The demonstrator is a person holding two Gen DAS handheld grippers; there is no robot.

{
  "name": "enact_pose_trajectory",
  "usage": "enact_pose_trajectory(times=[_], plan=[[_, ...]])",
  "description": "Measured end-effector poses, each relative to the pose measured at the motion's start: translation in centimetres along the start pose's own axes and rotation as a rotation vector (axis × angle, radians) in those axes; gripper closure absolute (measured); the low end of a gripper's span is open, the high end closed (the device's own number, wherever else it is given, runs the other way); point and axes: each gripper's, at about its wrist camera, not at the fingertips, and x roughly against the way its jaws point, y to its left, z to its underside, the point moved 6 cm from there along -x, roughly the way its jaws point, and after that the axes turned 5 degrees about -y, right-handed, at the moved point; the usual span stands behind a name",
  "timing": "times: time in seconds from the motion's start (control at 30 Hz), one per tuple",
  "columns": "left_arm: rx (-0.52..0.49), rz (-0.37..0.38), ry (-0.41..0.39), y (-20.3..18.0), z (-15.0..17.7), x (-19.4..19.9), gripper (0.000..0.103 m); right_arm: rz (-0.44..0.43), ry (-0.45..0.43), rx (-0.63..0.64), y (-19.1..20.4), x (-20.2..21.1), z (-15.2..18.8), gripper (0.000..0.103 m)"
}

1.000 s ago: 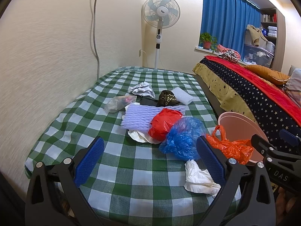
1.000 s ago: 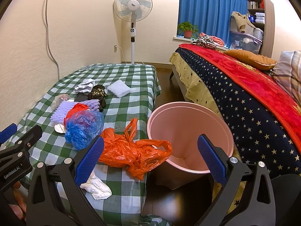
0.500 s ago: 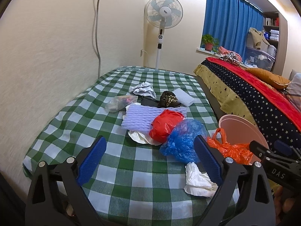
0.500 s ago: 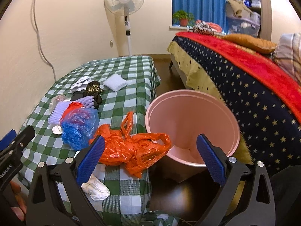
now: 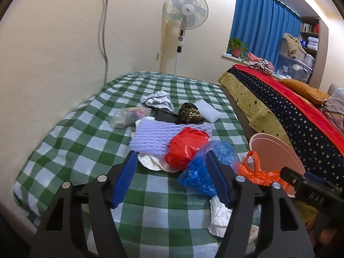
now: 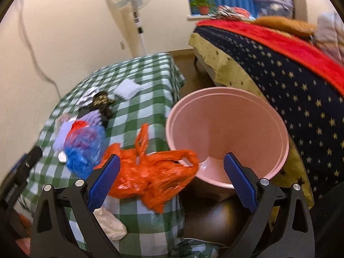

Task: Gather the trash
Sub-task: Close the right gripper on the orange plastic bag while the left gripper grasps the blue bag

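Observation:
Trash lies on a green checked table point(image 5: 71, 142): a blue plastic bag point(image 5: 202, 167), a red bag point(image 5: 187, 146), a lilac foam sheet point(image 5: 154, 135), crumpled white tissue point(image 5: 219, 217) and an orange bag point(image 5: 258, 172) at the right edge. My left gripper point(image 5: 172, 180) is open and empty, just short of the blue bag. My right gripper point(image 6: 169, 178) is open and empty, close above the orange bag point(image 6: 150, 174), beside the pink bin point(image 6: 228, 133).
Farther back lie a clear bag point(image 5: 126, 116), crumpled paper point(image 5: 158, 100), a dark wrapper point(image 5: 190, 114) and a white pad point(image 5: 207, 112). A bed with a starry cover point(image 6: 290, 86) stands right of the bin. A standing fan point(image 5: 185, 21) is by the wall.
My left gripper's jaws have narrowed and it has moved forward toward the blue bag. My right gripper has dropped and tilted down toward the orange bag and bin.

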Motion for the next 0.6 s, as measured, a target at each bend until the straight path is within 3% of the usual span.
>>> enact_pose_trajectory(times=[0.27, 0.47, 0.6], plan=[[-0.015, 0.029, 0.029, -1.4, 0.6, -1.9, 0.04, 0.015, 0.076, -0.053, -1.4, -1.7, 1.1, 0.011], [-0.016, 0.046, 0.051, -2.2, 1.0, -3.2, 0.04, -0.023, 0.136, -0.1, -1.6, -3.2, 2.1, 0.024], [-0.021, 0.049, 0.085, -2.6, 1.6, -4.1, 0.042, -0.058, 0.146, -0.105, -1.2, -3.6, 2.1, 0.04]])
